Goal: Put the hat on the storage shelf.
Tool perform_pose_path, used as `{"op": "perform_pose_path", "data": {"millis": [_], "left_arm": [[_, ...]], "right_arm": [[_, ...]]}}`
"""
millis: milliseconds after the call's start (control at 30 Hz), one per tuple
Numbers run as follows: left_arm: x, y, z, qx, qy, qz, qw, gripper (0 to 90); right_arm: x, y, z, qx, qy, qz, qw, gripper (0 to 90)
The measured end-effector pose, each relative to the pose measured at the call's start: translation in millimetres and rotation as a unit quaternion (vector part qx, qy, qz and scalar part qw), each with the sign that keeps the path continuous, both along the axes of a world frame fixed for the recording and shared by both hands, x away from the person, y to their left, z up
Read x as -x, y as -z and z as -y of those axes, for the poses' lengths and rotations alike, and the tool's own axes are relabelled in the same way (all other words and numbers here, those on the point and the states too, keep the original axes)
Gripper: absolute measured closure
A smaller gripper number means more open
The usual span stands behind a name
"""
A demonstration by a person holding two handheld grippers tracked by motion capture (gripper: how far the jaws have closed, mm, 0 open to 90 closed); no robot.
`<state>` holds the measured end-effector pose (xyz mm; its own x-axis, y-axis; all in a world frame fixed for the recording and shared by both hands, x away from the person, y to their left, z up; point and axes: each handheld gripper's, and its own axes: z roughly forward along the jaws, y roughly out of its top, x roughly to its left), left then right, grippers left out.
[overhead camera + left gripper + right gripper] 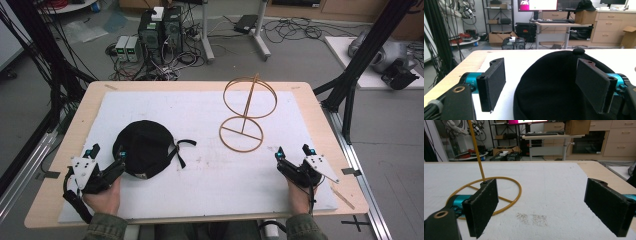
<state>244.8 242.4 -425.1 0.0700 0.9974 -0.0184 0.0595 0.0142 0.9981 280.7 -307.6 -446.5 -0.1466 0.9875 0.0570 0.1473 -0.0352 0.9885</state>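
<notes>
- A black cap (142, 147) lies crown-up on the white mat (210, 175), left of the gold wire stand (247, 112); it is soft and rounded, with a thin strap trailing off its side toward the stand.
- The stand has a flat ring for a base, an upright rod, and a second ring standing upright at the top.
- The left gripper view brings the cap (554, 85) in close, showing a small button on the crown; the high view gives the cap's whole outline and strap instead.
- The right gripper view takes in the stand's base ring and rod (484, 192) at table level, just behind one jaw, plus a patch of specks on the mat.
- The left gripper (106, 156) rests on the mat at the cap's near left edge, held low and pointing away from the person; its jaws stand wide apart, one over the cap's rim, one on bare mat beside it, neither pressing the fabric.
- The right gripper (292, 152) sits on the mat just right of the stand's base, well apart from the cap, jaws spread wide with nothing between them.
- Both forearms enter from the table's near edge.
</notes>
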Motion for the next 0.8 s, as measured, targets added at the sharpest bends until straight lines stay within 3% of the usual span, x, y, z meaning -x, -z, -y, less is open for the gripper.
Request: {"op": "perform_pose_path", "data": {"millis": [433, 800], "left_arm": [[-7.2, 0.3, 13.9, -0.019, 0.018, -0.014, 0.9996, 23.3], [-12.8, 1.4, 20.6, -0.02, 0.022, -0.023, 0.9993, 22.8]], "right_arm": [[2.2, 0.8, 3.2, -0.001, 0.001, -0.005, 1.0, 11.3], [5.2, 1.5, 7.0, -0.001, 0.002, -0.007, 1.0, 11.3]]}}
